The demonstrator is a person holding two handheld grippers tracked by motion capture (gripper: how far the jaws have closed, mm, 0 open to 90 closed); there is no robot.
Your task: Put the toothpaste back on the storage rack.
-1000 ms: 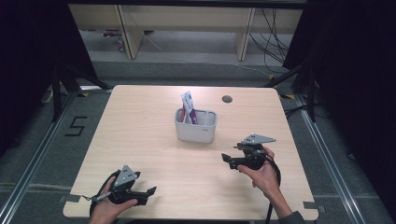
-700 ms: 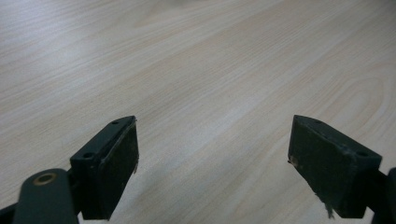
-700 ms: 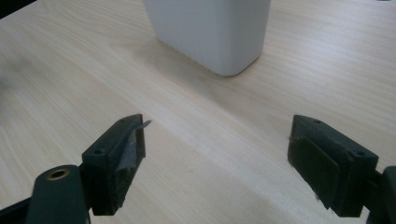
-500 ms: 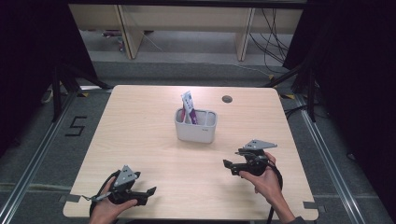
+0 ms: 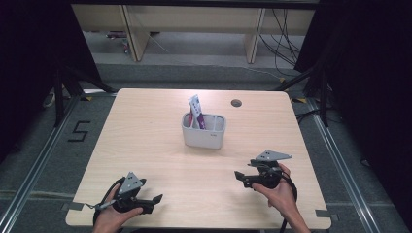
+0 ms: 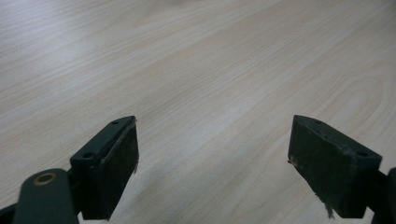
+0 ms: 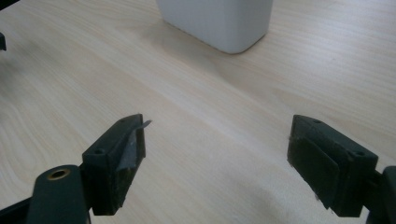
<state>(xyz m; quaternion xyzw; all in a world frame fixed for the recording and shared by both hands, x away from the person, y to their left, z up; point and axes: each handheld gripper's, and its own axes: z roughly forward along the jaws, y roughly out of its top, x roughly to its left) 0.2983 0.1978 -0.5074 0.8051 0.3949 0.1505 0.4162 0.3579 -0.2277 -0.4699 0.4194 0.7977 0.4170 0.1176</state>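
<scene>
A white rectangular container [image 5: 204,130] stands upright near the middle of the light wooden table [image 5: 145,126], with a purple-and-white packet [image 5: 197,110] sticking out of its left side. My right gripper [image 5: 239,177] is held low over the table's front right, jaws open and empty, pointing left. In the right gripper view the container's base [image 7: 217,23] sits ahead of the open gripper [image 7: 215,161]. My left gripper [image 5: 156,200] rests at the front left edge, open and empty; bare wood lies between its jaws [image 6: 212,163].
A round dark cable hole [image 5: 236,103] is in the table's back right. Shelving and loose cables stand behind the table, and black frame legs flank it. A "5" is marked on the floor [image 5: 80,131] to the left.
My right gripper has drawn back toward the table's front edge and come lower, away from the container. The left gripper has stayed in place.
</scene>
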